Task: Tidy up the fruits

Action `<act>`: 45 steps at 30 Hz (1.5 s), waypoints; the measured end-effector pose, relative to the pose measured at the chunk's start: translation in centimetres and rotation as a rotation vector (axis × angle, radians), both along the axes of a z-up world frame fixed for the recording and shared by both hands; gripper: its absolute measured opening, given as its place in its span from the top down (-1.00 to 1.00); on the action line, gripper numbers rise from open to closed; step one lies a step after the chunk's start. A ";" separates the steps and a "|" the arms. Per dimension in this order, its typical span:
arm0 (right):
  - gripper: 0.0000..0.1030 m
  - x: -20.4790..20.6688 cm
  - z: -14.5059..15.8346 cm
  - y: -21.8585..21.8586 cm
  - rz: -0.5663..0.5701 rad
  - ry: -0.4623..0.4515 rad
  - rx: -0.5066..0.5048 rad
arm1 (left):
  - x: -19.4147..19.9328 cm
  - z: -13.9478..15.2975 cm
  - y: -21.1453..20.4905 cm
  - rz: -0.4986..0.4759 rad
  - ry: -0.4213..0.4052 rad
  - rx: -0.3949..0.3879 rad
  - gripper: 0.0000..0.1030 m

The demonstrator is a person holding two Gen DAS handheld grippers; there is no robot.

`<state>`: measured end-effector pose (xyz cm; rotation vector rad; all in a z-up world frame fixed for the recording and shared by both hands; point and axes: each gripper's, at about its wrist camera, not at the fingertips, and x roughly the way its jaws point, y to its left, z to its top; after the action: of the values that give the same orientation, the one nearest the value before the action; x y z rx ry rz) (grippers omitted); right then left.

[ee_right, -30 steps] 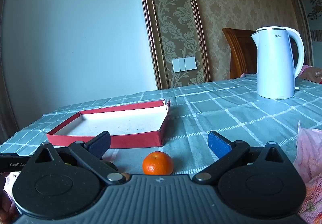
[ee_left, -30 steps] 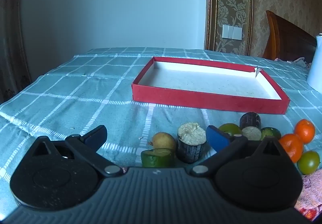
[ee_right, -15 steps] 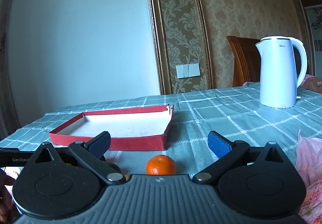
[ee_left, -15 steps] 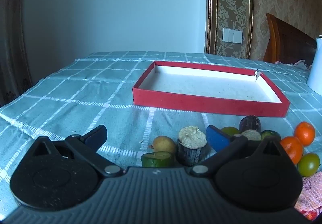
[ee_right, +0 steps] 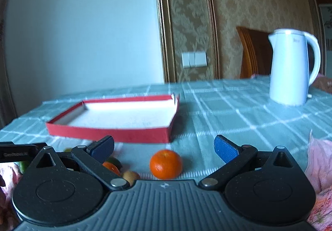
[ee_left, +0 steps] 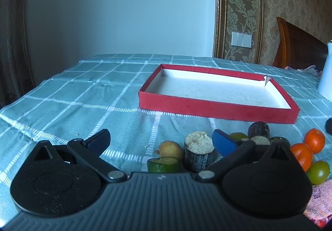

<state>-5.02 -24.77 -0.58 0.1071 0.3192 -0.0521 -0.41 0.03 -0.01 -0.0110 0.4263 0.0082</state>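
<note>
Task not begun: the red tray (ee_left: 217,109) holds nothing, all fruit, including one tangerine (ee_right: 165,164), lies on the cloth just in front of it, and the left gripper (ee_left: 161,141) and right gripper (ee_right: 164,146) both gape, unladen.

Our left gripper (ee_left: 161,141) is all matte black plastic: two big teardrop discs with a speckled finish, a ribbed grey body between them with a tiny white logo, and silver pivot screws on the angled link arms. The finger pads (ee_left: 223,142) are blue and rubbery. The right gripper (ee_right: 164,147) is the same build, with textured blue pads (ee_right: 225,149), the same silver screws and triangular cutouts near the disc tips.
</note>
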 end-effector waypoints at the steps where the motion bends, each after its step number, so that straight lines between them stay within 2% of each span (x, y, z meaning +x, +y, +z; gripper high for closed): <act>1: -1.00 0.3 -0.1 -0.2 0.004 0.018 0.013 | -0.1 0.0 0.0 -0.004 -0.004 0.002 -1.00; 3: -1.00 0.5 0.0 -0.7 0.015 0.024 0.054 | -0.1 0.0 -0.1 -0.007 -0.003 0.006 -1.00; 6: -1.00 0.7 1.2 -1.1 -0.008 -0.027 0.099 | -0.1 0.1 0.0 0.001 -0.004 0.003 -1.00; 10: -1.00 0.9 1.6 -0.5 -0.051 -0.079 0.043 | 0.0 0.1 0.1 0.006 -0.002 0.000 -1.00; 16: -1.00 2.2 -0.1 -0.2 -0.045 -0.008 0.035 | -0.1 0.1 0.0 0.005 -0.011 0.004 -1.00; 19: -1.00 2.1 -0.1 0.0 -0.028 -0.010 0.029 | -0.1 0.1 -0.2 0.007 -0.010 0.011 -1.00; 27: -1.00 2.6 -0.1 1.8 0.008 0.016 -0.062 | 0.1 0.0 -0.3 0.013 0.000 0.021 -1.00; 32: -1.00 2.5 -0.1 2.0 0.012 0.021 -0.070 | 0.2 0.0 -0.4 0.026 0.005 0.034 -1.00; 37: -1.00 2.7 -0.1 1.9 0.014 0.029 -0.062 | -0.6 0.3 -1.5 0.026 -0.033 0.089 -1.00; 41: -1.00 2.6 0.3 2.1 0.035 0.042 -0.026 | -1.2 1.3 -2.6 -0.011 -0.037 0.052 -1.00; 45: -1.00 1.9 0.9 3.3 0.050 0.018 -0.045 | -1.2 1.8 -3.5 -0.029 -0.028 0.017 -1.00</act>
<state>-3.10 -21.51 0.37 0.0544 0.3380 -0.0107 -1.58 -3.50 1.75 0.0114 0.3981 -0.0173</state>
